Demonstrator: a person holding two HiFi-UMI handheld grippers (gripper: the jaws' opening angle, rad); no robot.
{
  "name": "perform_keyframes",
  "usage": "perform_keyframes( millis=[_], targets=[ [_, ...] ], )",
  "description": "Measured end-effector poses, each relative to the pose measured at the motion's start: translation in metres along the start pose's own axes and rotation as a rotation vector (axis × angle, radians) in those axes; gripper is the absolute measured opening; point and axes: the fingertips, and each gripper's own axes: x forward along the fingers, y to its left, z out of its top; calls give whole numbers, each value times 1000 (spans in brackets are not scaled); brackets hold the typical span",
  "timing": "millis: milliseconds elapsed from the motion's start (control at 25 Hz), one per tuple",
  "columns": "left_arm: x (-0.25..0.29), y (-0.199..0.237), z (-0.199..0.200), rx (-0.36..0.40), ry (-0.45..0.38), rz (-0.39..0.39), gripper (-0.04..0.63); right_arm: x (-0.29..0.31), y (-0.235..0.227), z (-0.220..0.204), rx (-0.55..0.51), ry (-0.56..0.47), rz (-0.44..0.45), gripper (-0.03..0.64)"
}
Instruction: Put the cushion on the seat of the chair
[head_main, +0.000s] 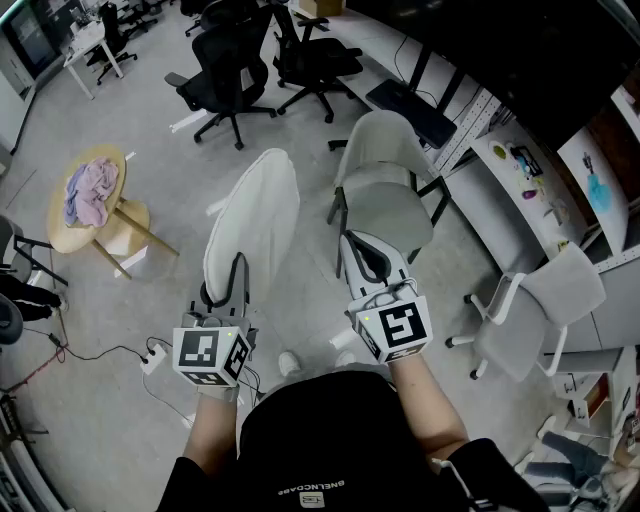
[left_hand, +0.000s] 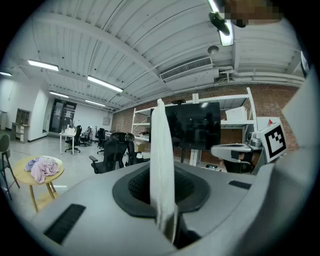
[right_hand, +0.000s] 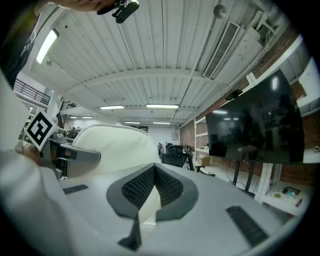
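Nearly there: cushion pinched upright beside the chair

Only one edge of the cushion (head_main: 255, 215) sits in the left gripper (head_main: 232, 278), whose jaws are clamped narrow on it. The cushion stands on edge in the air, left of the chair (head_main: 385, 140) and not yet over the seat (head_main: 392, 215). The right gripper (head_main: 368, 262) hovers near the seat with its jaws together, holding nothing.

With so small a bite on soft material, the cushion could slip free or flop sideways as it tips flat. It might then land on the floor or half off the seat.

The cushion is a white, rounded oval pad, thin and fabric-covered. The chair is pale grey, with a smooth curved back, a padded seat and a dark frame.
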Motion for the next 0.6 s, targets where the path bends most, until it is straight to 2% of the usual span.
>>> perform_keyframes(
  millis=[600],
  targets=[
    [5, 41, -5, 27, 13, -44, 52, 35, 26, -1, 21, 6, -36, 8]
  ],
)
